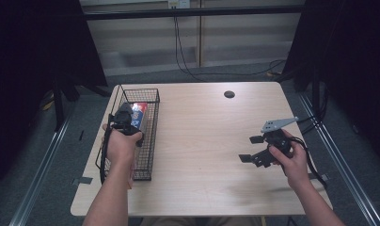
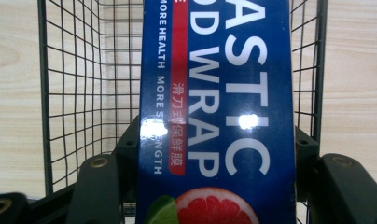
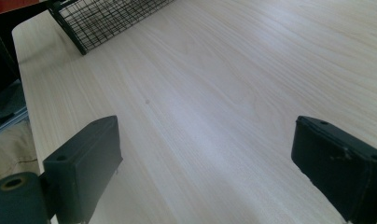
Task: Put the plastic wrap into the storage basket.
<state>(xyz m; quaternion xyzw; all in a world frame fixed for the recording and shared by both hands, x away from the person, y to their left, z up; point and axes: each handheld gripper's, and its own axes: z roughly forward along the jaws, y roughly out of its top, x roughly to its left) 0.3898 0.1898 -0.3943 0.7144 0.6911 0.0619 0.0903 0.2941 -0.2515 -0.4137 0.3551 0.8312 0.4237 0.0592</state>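
One box of plastic wrap [image 1: 138,114] sits inside one wire basket [image 1: 150,141] at the table's [image 1: 211,141] left side, gripped by the left tongs [image 1: 127,115]. The right tongs [image 1: 252,149] hover open over bare wood. The left gripper view reads the box's lettering, a blur from above.

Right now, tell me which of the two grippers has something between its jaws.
The left gripper, over the wire basket: its jaws flank the blue plastic wrap box. The right gripper has wide-open jaws with nothing between them, above bare table.

The plastic wrap box [image 2: 214,112] is cut off at top and bottom; its lettering is truncated. In the high view, the left gripper [image 1: 125,117] covers most of it.
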